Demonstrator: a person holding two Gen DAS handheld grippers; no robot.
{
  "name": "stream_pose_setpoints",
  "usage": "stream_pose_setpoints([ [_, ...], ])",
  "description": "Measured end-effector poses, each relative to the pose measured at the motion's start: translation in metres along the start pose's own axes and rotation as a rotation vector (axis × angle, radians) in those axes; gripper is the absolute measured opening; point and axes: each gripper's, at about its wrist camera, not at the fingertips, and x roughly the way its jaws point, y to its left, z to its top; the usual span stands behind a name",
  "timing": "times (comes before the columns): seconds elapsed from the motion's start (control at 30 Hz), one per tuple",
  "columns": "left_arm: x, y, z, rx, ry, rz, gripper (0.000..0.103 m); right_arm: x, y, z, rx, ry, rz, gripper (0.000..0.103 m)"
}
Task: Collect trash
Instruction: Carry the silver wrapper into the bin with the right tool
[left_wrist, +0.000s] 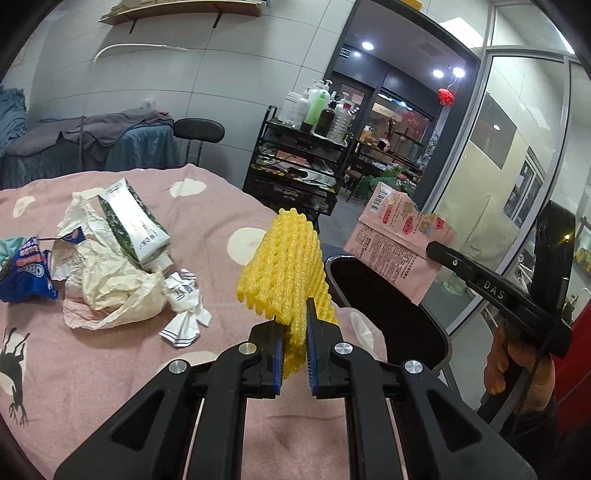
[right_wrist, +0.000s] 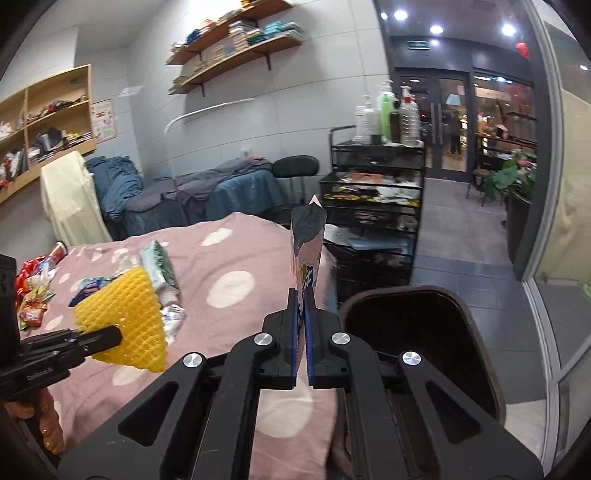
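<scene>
Jaws clamped: left gripper (left_wrist: 295, 314) pinching crinkly yellow foam net (left_wrist: 284, 266); right gripper (right_wrist: 302, 295) gripping flat pink snack wrapper (right_wrist: 308, 254).

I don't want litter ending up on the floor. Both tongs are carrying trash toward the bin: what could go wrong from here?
1. The left tongs pinch only the lower edge of the yellow foam net, which is over the pink blanket, not yet over the dark bin; released early, it misses.
2. The right tongs grip the pink wrapper by its end; it may drift past the rim.
</scene>
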Motion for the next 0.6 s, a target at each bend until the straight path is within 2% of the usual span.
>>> stream_pose_setpoints([
  [0.13,0.012,-0.016,0.001,0.03,0.014,-0.026,0.01,-0.001,-0.025,-0.012,0.019,0.021,-0.094,0.004],
  [0.3,0.024,-0.031,0.002,0.059,0.033,-0.056,0.01,0.011,-0.059,-0.031,0.065,0.095,-0.18,0.004],
  [0.6,0.043,-0.053,0.004,0.099,0.065,-0.095,0.01,0.048,-0.1,-0.068,0.156,0.222,-0.25,0.005],
])
